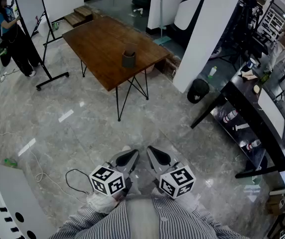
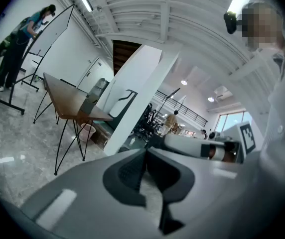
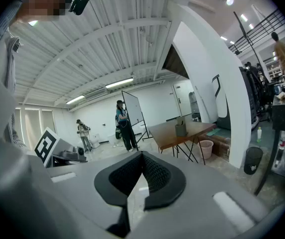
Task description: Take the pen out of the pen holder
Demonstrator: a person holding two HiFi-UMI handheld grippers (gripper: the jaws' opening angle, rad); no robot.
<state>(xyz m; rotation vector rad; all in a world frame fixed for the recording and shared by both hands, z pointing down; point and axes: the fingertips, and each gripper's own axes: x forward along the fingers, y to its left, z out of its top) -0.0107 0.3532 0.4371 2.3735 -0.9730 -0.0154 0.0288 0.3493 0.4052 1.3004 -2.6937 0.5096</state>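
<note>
Grippers number two in the head view: the left gripper (image 1: pixel 127 156) and the right gripper (image 1: pixel 157 157) sit side by side low in the frame above striped sleeves, each carrying one marker cube, over grey stone floor. Well apart from them stands one brown tabletop (image 1: pixel 102 44) on thin black legs, and on it one dark pen holder (image 1: pixel 128 59), upright and near the nearer edge. One person (image 1: pixel 8 29) stands at a whiteboard (image 1: pixel 28 4) beyond. The left gripper view shows what the head view does not: this gripper's jaws are together with nothing between them, and the tabletop appears from the side, with the pen holder (image 2: pixel 89 105) a small grey shape on it. The right gripper view shows its jaws likewise pressed together and empty. Past them the pen holder (image 3: pixel 181 129) stands on the tabletop, and one pink bin (image 3: pixel 207 147) stands beneath. Only here does a thin dark line rise roughly upright above the holder's rim, the pen (image 3: pixel 183 120) perhaps, too small to tell which end is up.
</note>
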